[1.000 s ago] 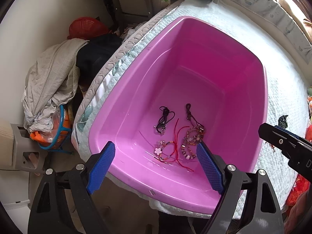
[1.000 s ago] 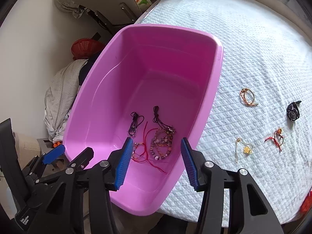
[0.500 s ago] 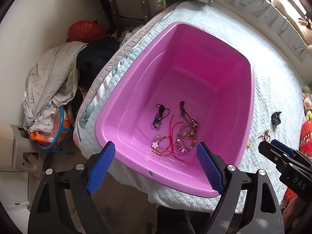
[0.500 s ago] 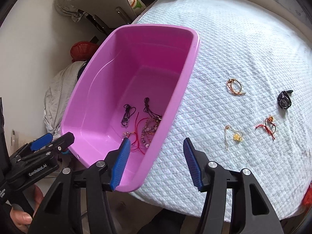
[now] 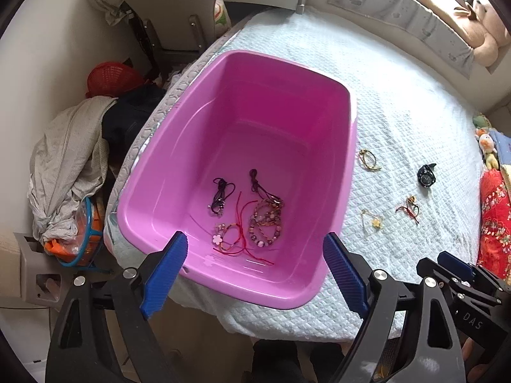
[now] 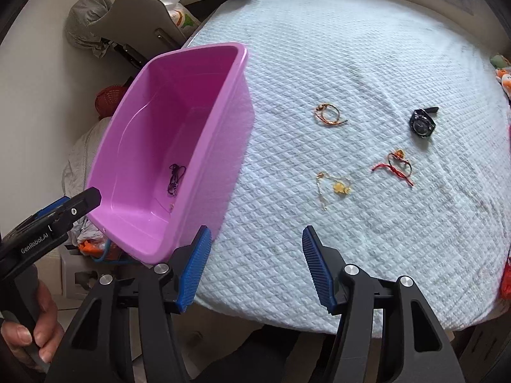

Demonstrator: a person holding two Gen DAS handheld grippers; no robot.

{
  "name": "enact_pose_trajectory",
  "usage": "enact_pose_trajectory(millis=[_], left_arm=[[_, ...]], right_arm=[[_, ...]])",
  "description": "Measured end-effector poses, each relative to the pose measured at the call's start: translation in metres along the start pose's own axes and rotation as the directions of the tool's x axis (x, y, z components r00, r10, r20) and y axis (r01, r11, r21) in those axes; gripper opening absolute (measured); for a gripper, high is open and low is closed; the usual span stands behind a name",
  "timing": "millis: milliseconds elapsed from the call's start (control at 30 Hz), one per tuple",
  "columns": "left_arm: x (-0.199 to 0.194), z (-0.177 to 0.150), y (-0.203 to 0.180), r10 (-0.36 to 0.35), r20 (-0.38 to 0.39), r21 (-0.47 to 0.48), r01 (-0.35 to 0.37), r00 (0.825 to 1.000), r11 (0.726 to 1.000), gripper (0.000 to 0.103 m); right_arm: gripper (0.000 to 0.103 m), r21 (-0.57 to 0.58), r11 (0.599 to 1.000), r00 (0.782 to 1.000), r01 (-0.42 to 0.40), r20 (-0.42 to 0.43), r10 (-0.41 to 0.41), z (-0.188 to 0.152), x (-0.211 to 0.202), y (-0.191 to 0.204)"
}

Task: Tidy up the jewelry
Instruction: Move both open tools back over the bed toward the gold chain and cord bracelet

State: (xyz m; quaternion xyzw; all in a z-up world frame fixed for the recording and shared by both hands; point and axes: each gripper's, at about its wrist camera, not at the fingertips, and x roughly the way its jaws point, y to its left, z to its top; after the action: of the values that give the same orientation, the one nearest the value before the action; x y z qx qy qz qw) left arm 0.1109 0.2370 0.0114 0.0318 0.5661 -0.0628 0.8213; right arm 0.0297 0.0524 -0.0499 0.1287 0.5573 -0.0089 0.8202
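Note:
A pink plastic tub [image 5: 346,172] [image 6: 140,102] sits at the left edge of a bed with a white quilt [image 6: 367,48]. Beaded bracelets [image 5: 266,218], a flower bracelet [image 5: 225,239] and black cords [image 5: 221,195] lie on its floor. On the quilt lie an orange bracelet [image 6: 327,115], a black watch [image 6: 422,123], a red-string bracelet [image 6: 397,164] and a gold chain with a yellow charm [image 6: 333,186]. My left gripper [image 5: 255,268] hangs open above the tub's near end, empty. My right gripper [image 6: 255,265], jaws opening with nothing between them, hovers over the quilt's near edge.
Left of the bed are a heap of grey and dark clothes [image 5: 68,156], a red basket [image 5: 111,76] and a chair [image 5: 172,9]. Stuffed toys [image 5: 479,25] line the window ledge; a red patterned cloth [image 5: 495,223] lies at the bed's right side. A hand [image 6: 28,328] holds the left gripper's handle.
Both grippers have drawn back and risen from the tub. The right one has swung right, from over the tub to over the quilt, and its jaws have widened. The loose jewelry came into left view.

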Motion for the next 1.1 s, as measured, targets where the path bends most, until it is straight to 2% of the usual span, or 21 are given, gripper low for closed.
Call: enact_pose_trajectory(millis=[333,500,667,800,967,1100], left_arm=[[-0.008,-0.019,-0.066,-0.045,-0.002,0.036,0.045,0.999,0.998,0.085],[-0.014,-0.03,-0.108,-0.035,0.024,0.04,0.034,0.999,0.999,0.085],[-0.012,-0.047,-0.149,0.001,0.034,0.021,-0.002,0.999,1.0,0.086],[-0.01,-0.065,-0.18,0.019,0.035,-0.03,-0.018,0.999,0.999,0.089],[0.0,-0.081,-0.214,0.056,0.023,-0.079,-0.054,0.998,0.995,0.09],[0.022,-0.086,-0.234,0.082,0.006,-0.087,-0.081,0.997,0.993,0.091]], right_arm=[[0.059,0.147,0.988,0.999,0.037,0.025,-0.041,-0.039,-0.041,-0.094],[0.062,0.159,0.986,0.997,0.053,0.048,-0.062,-0.049,-0.054,-0.149],[0.062,0.111,0.992,0.997,0.059,0.038,-0.063,-0.049,-0.053,-0.203],[0.062,0.028,0.999,0.998,0.047,0.027,-0.048,-0.043,-0.049,-0.237],[0.062,-0.094,0.995,0.999,0.039,0.016,-0.037,-0.032,-0.036,-0.268],[0.067,-0.156,0.986,0.998,0.061,0.028,-0.057,-0.025,-0.018,-0.285]])
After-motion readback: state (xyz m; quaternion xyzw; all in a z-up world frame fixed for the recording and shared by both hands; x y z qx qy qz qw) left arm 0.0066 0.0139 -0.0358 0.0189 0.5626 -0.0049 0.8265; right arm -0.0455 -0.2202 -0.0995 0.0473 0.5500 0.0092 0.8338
